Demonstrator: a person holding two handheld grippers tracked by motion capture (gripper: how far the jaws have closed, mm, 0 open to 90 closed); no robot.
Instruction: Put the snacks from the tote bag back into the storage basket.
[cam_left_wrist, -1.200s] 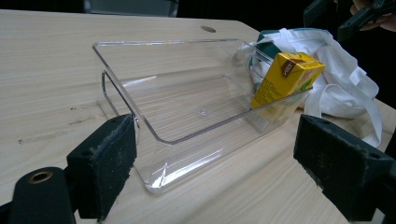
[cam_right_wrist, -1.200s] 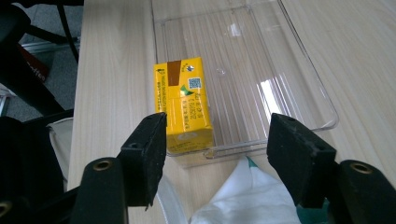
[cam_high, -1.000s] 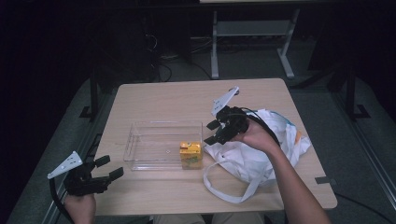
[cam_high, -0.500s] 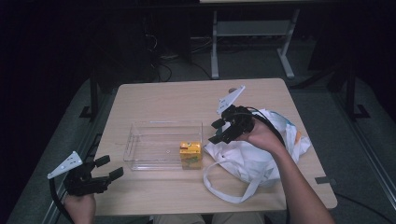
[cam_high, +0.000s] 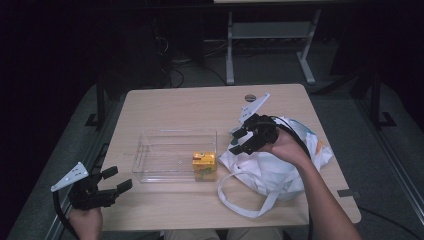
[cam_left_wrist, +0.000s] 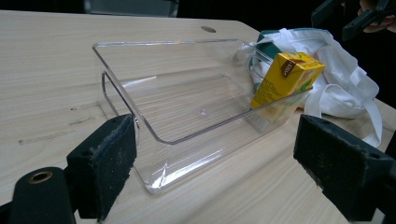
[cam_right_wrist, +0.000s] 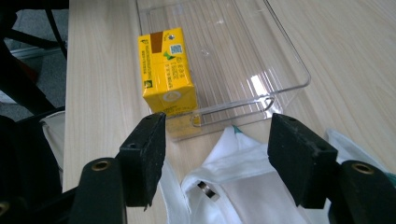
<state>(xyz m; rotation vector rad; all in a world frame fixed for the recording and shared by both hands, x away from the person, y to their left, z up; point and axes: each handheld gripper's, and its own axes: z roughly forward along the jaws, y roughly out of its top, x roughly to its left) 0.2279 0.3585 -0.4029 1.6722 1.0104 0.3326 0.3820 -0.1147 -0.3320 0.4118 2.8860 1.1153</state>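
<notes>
Pale wood-grain table top (cam_high: 190, 107): matt laminate look, fine streaks, few dark scuffs near left edge.
Clear rectangular plastic tray (cam_left_wrist: 140, 84): glossy, smooth, see-through, ribbed floor, bright glints on rim.
Yellow paper drink carton (cam_right_wrist: 166, 74): printed, slight sheen, flat smooth faces, in tray corner.
White cloth bag (cam_high: 270, 172): soft, matt, creased, woven straps, near right edge.
Black pads (cam_right_wrist: 299, 156) of right gripper: rough, grainy, matt foam-like; brass-coloured metal eyelets below.

I work at a pale wooden table (cam_high: 185, 107) in a dim room; beyond it stands a grey metal frame (cam_high: 270, 37) on dark floor (cam_high: 380, 150).
</notes>
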